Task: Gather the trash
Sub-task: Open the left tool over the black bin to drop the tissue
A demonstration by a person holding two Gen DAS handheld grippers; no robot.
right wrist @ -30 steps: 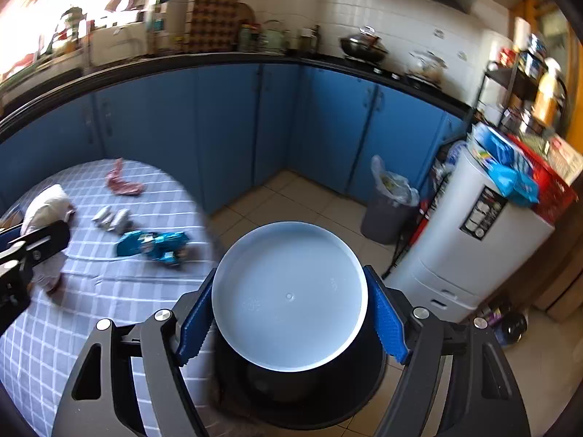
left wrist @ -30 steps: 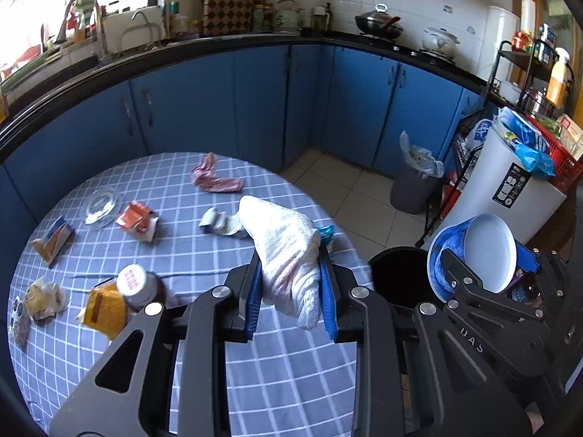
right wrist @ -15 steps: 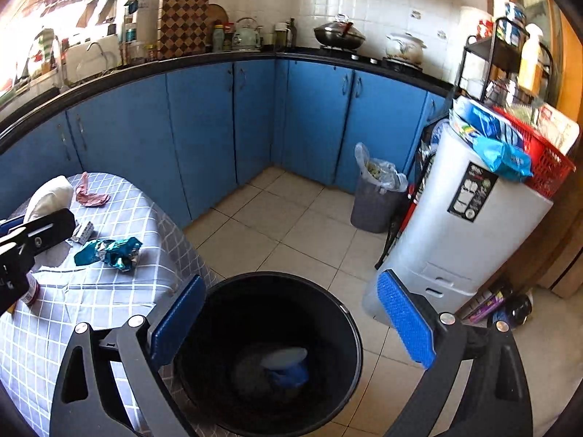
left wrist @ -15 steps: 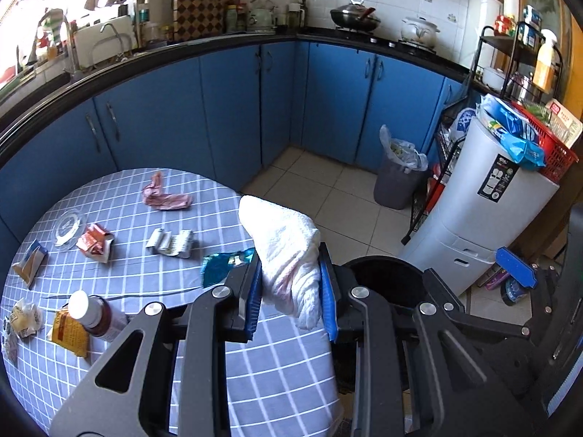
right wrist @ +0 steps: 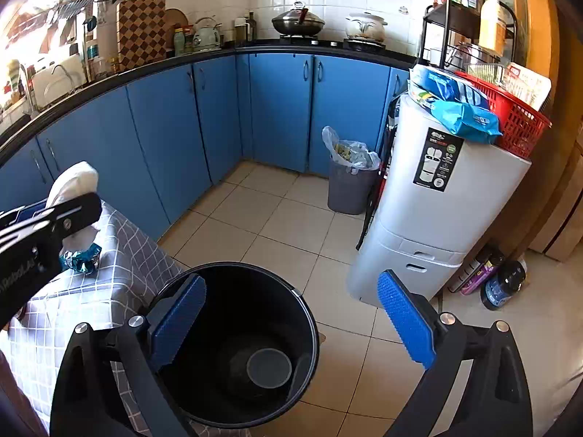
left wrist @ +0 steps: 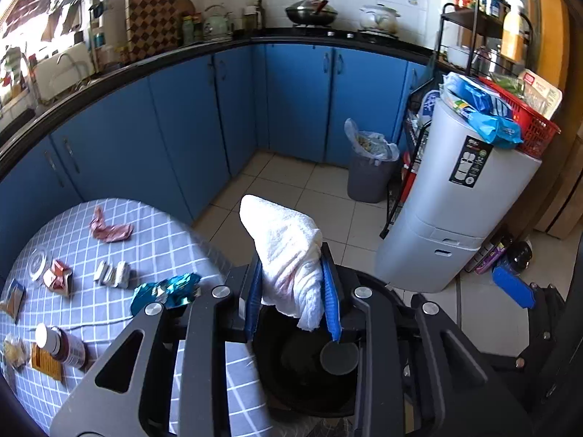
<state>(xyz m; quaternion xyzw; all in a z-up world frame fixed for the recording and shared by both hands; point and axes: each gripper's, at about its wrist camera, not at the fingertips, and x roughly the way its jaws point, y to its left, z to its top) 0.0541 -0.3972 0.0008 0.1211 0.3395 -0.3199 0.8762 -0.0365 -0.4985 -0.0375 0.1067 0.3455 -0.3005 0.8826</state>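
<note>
Over the black bin (left wrist: 379, 293) beside the table (left wrist: 109, 313) we hold the white wad (left wrist: 288, 255) pinched in our left gripper (left wrist: 293, 300), our right gripper (right wrist: 291, 324) wide and empty, so next comes letting go.

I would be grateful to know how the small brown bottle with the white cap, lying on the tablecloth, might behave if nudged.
The brown bottle lies on its side on the checked tablecloth, so a nudge across its round body would probably roll it. It looks rigid, likely keeping its shape in a grip. How heavy it is cannot be told.
</note>
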